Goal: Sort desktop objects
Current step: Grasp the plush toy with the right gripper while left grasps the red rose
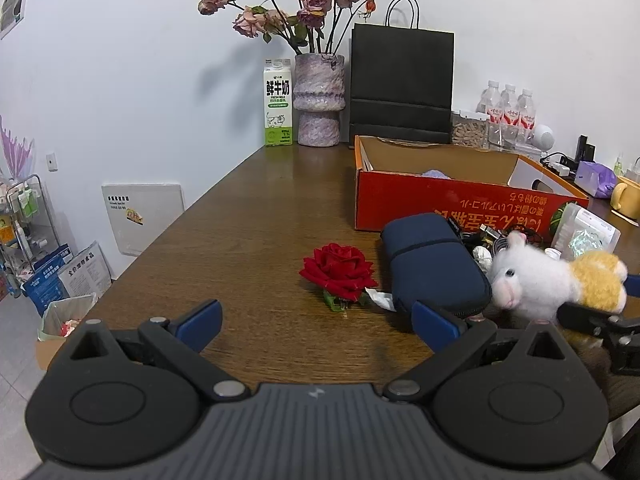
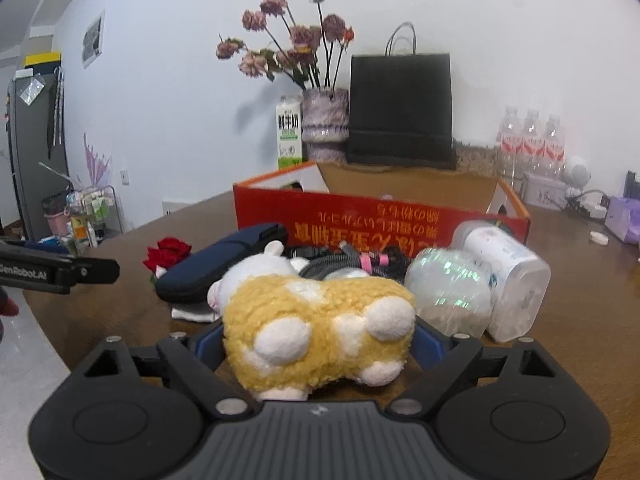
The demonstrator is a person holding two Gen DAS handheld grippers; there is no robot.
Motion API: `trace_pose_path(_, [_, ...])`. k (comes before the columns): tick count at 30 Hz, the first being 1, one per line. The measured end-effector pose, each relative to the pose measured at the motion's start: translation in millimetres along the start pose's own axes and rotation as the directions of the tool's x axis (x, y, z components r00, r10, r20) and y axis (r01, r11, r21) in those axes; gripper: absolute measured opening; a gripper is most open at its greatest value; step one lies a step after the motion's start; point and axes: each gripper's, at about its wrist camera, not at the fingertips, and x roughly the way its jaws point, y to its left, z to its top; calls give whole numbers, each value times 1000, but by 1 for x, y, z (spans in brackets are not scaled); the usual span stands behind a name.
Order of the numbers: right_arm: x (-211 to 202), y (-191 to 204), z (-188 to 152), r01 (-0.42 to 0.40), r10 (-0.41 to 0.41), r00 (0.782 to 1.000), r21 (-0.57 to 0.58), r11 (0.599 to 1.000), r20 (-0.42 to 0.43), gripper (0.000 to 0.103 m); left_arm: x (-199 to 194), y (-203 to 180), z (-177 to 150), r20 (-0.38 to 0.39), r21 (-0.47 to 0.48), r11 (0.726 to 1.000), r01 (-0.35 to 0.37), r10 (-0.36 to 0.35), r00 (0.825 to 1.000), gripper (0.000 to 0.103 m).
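Right wrist view shows the right gripper (image 2: 318,344) with its jaws wide around the plush toy (image 2: 320,320) on the table (image 2: 580,320), seemingly about to grasp it for the red box (image 2: 380,220), while the left gripper (image 1: 316,322) hangs open and empty.

Light: bright, even indoor light; white wall (image 1: 120,80) evenly lit.
Shadows: soft grey shadow of the dried roses (image 1: 296,8) falls on the wall to their left; faint shadows under things on the wooden table (image 1: 248,208).
Glare: pale sheen along the far tabletop; iridescent glints on the clear plastic ball (image 2: 448,292).
Sharpness: left wrist view crisp; right wrist view softer, water bottles (image 2: 532,140) and box lettering blurred.
Distortion: strong fisheye bending, dark corners.
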Motion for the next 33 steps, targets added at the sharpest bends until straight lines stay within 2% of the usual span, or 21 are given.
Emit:
trace_pose_path(5, [-8,-1,10,36,-35,997,-12,999,65,89,3,0,9,7,5,1000,-5,5,1000,103])
trace_pose_path(12, [-6,-14,27,117,-118,988,19,993,103,89,23,1,26,-8,10,999,-35,36,999,103])
trace_pose_path(17, [-5,-23,39,182,-184,976,27,983,120,89,45,4,36,-24,13,999,-52,52,998,103])
trace_pose_path(24, [-3,-31,41,221,-223,968,35,975,115,90,77,1,41,-72,30,998,-52,54,996,100])
trace_pose_path(27, [-3,-33,40,231,-234,966,38,972,108,90,86,0,38,-95,27,999,-35,38,995,91])
trace_pose_path(30, [-2,-35,39,237,-240,966,41,971,101,90,94,1,35,-117,17,1000,-9,11,993,75])
trace_pose_path(32, [-2,-36,38,238,-241,966,42,970,98,90,97,2,33,-131,2,1000,12,-12,991,47])
trace_pose_path(33, [-1,-36,37,237,-240,966,41,971,96,90,99,3,33,-140,-9,1000,26,-27,990,40])
